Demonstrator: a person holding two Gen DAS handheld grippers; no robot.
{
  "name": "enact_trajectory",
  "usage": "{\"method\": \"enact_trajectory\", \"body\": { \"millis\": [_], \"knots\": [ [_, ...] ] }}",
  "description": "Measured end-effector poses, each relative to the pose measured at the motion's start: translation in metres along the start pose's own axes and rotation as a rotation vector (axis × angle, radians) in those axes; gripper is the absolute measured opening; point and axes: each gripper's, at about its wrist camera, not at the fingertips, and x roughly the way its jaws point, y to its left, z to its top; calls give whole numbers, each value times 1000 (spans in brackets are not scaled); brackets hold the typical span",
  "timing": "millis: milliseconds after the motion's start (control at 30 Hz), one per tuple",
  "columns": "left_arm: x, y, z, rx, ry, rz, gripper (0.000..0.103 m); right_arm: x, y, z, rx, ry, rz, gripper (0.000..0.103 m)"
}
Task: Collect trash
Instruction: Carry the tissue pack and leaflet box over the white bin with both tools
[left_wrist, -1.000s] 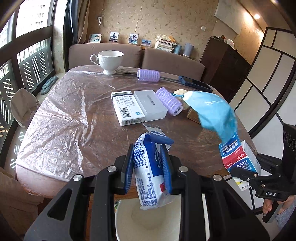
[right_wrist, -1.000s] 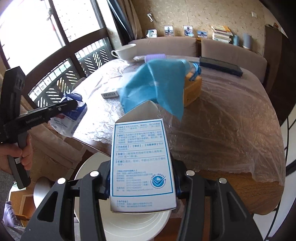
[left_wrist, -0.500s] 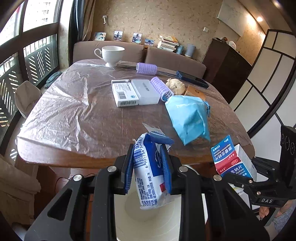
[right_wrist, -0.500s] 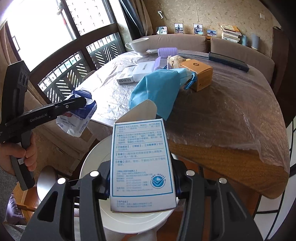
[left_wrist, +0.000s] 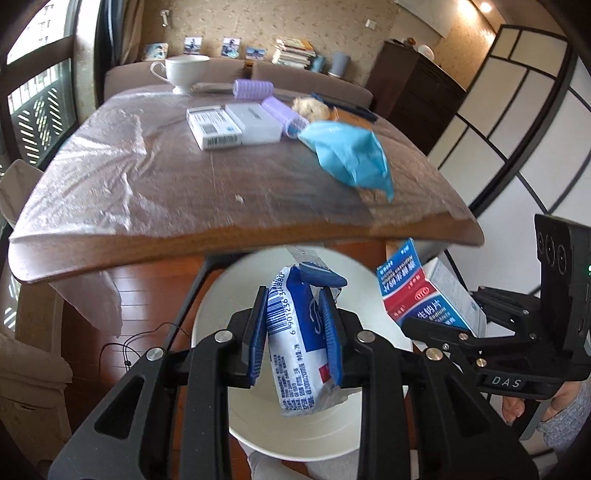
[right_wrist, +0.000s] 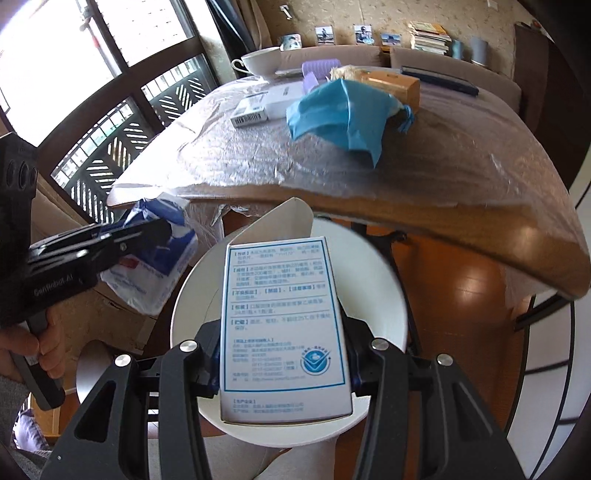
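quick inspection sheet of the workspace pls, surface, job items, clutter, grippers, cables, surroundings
surface: wooden table under wrinkled clear plastic film.
job's things: blue-white wrapper and medicine box, each held over the white bin below the table edge; neither dropped yet.
clutter: blue cloth, white boxes, purple rollers, teacup, tan box, dark flat case.
grippers: left gripper shut on the wrapper; right gripper shut on the medicine box.
cables: thin black wire on the floor left of the bin.
surroundings: window, sofa, books, dark cabinet.
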Motion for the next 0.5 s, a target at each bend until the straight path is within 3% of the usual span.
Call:
{"method": "enact_trajectory", "body": {
  "millis": [200,500],
  "knots": [
    [14,-3,-22,46,69,-25,30,15,9,-23,46,38,-42,47],
    [37,-2,-38,39,128,0,30,43,4,-35,65,102,-63,47]
  ]
}}
